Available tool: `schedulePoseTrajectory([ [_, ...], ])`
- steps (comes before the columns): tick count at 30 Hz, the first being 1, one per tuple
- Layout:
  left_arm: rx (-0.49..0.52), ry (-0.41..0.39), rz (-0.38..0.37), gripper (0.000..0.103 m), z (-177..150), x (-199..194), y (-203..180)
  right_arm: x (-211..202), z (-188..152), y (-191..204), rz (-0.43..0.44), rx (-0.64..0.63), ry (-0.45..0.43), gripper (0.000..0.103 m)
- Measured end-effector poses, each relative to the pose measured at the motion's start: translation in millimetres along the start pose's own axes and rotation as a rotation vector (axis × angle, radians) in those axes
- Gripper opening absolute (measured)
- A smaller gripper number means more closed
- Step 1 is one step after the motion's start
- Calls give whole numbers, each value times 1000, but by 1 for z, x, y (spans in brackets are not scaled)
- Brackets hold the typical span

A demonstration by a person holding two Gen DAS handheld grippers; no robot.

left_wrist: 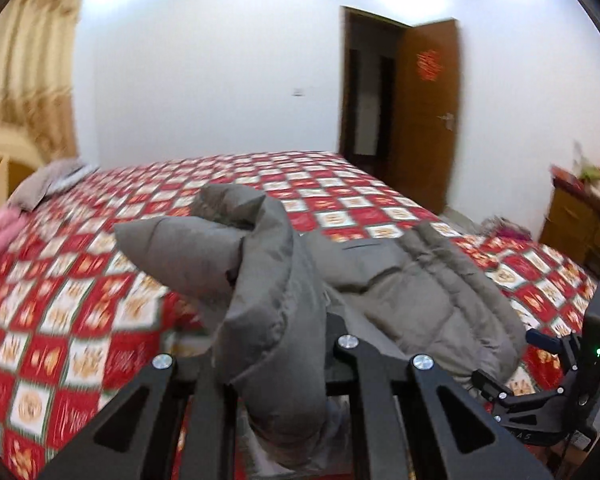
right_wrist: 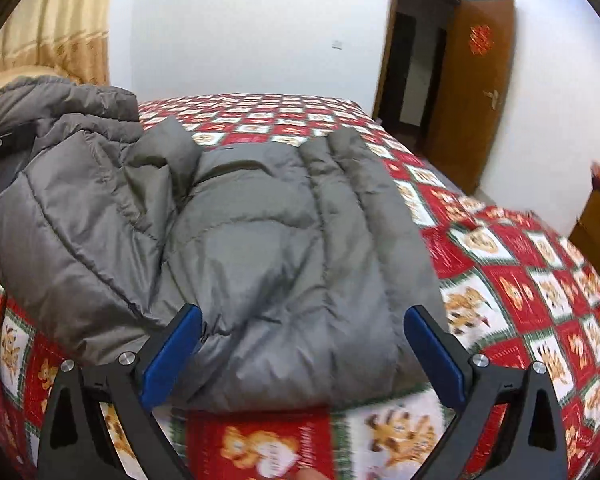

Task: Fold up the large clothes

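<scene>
Left claw (left_wrist: 276,364) clamped tight on a thick fold of the grey puffer jacket (left_wrist: 400,292), that bunched edge lifted off the bed (left_wrist: 80,320) and rearing toward twelve o'clock. Right claw (right_wrist: 300,344) gaping wide, blue pads (right_wrist: 172,356) either side of the jacket's near hem, gripping nothing. The jacket (right_wrist: 260,240) sprawls across the red-and-white checked bedspread (right_wrist: 520,280), its raised part at nine o'clock in the right wrist view. Brown door (right_wrist: 472,92) ajar at two o'clock
</scene>
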State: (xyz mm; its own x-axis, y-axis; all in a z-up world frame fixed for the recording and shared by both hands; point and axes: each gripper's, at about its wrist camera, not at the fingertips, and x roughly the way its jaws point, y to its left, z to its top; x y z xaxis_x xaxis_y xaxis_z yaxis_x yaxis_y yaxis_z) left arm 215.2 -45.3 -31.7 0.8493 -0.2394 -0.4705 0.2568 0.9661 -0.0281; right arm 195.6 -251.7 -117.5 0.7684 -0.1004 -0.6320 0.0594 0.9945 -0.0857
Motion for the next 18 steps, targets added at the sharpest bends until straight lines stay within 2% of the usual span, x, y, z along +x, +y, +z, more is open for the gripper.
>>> schedulePoseTrajectory([
  [5, 131, -5, -47, 13, 18, 13, -40, -21, -4, -29, 65, 101, -24, 99],
  [8, 203, -2, -82, 13, 25, 22, -66, -20, 0, -44, -1, 101, -27, 99],
  [12, 300, 13, -139, 13, 29, 37, -107, -2, 2, -79, -80, 147, 16, 98],
  [18, 466, 53, -223, 13, 14, 63, -161, 16, -8, -126, -129, 210, 73, 94],
])
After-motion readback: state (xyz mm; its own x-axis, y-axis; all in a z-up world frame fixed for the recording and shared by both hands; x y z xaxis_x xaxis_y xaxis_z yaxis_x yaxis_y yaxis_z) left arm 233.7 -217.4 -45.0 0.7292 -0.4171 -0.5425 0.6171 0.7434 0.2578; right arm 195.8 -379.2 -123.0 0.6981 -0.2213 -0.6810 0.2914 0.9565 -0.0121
